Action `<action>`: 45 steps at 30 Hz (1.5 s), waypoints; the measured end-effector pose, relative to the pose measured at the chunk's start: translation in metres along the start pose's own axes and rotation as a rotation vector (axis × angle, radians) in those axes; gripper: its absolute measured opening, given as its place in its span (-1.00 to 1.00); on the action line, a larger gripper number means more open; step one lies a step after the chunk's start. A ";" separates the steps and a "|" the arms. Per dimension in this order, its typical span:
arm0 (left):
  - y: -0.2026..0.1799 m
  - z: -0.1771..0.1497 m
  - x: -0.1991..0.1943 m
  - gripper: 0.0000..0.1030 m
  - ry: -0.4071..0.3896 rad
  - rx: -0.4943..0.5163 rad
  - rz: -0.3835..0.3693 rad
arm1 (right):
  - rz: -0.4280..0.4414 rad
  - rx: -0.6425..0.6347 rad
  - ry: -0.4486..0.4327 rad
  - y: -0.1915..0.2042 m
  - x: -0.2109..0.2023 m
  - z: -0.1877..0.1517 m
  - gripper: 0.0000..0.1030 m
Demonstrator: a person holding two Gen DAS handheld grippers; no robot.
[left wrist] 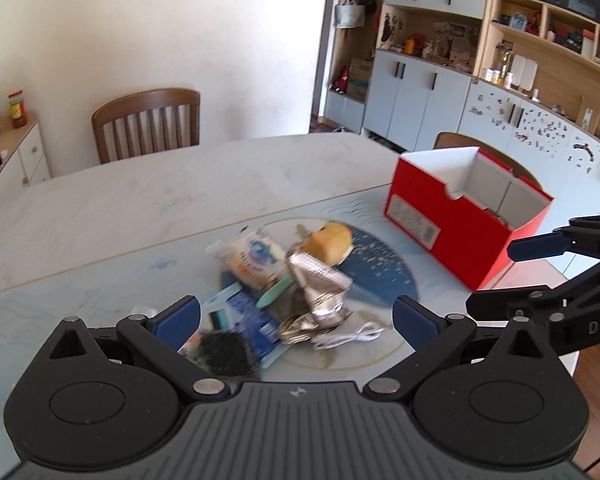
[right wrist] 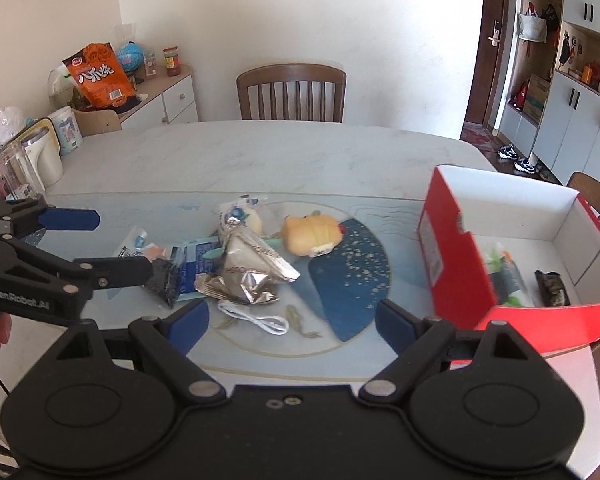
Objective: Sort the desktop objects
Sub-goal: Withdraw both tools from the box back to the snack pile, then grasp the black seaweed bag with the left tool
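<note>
Left wrist view looks over a pale marble-patterned table (left wrist: 180,192) toward a pile of small objects lying on a light blue mat with a dark blue round patch (left wrist: 380,280). The left gripper (left wrist: 296,320) hovers above the near edge of the pile, its blue-padded fingers (left wrist: 176,316) spread wide and holding nothing. The pile includes a crumpled silver foil packet (left wrist: 320,284), a yellow plush toy (left wrist: 332,240), a white snack pouch with blue print (left wrist: 252,264), a blue-and-white flat packet (left wrist: 244,320) and a coiled white cable (left wrist: 348,336). To the right stands an open red cardboard box with white inside (left wrist: 452,220).

Right wrist view shows the right gripper (right wrist: 292,320), also wide open and empty, above the mat between the cable (right wrist: 260,320) and the box (right wrist: 452,272). Two wrapped items (right wrist: 508,280) already lie inside the box.
</note>
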State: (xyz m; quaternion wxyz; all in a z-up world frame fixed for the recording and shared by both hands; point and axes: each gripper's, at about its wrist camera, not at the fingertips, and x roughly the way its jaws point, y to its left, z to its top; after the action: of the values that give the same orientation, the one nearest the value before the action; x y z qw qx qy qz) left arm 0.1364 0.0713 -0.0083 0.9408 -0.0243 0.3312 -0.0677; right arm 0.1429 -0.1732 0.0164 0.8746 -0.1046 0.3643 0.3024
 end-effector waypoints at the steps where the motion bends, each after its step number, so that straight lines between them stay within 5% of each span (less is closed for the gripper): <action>1: 0.004 -0.002 0.002 0.99 0.007 -0.007 0.003 | 0.000 0.001 0.000 0.003 0.002 0.000 0.76; 25: 0.061 -0.020 0.058 0.87 0.087 -0.060 0.045 | -0.078 0.081 0.035 0.042 0.088 -0.023 0.75; 45: 0.059 -0.022 0.087 0.87 0.137 -0.092 0.023 | -0.127 0.095 0.081 0.047 0.140 -0.034 0.68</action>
State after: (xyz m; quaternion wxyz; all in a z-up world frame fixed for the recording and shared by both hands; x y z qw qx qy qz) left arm 0.1968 0.1176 -0.0849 0.9145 -0.0588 0.3980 -0.0431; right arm 0.1720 -0.0864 -0.1044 0.8806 -0.0978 0.4059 0.2241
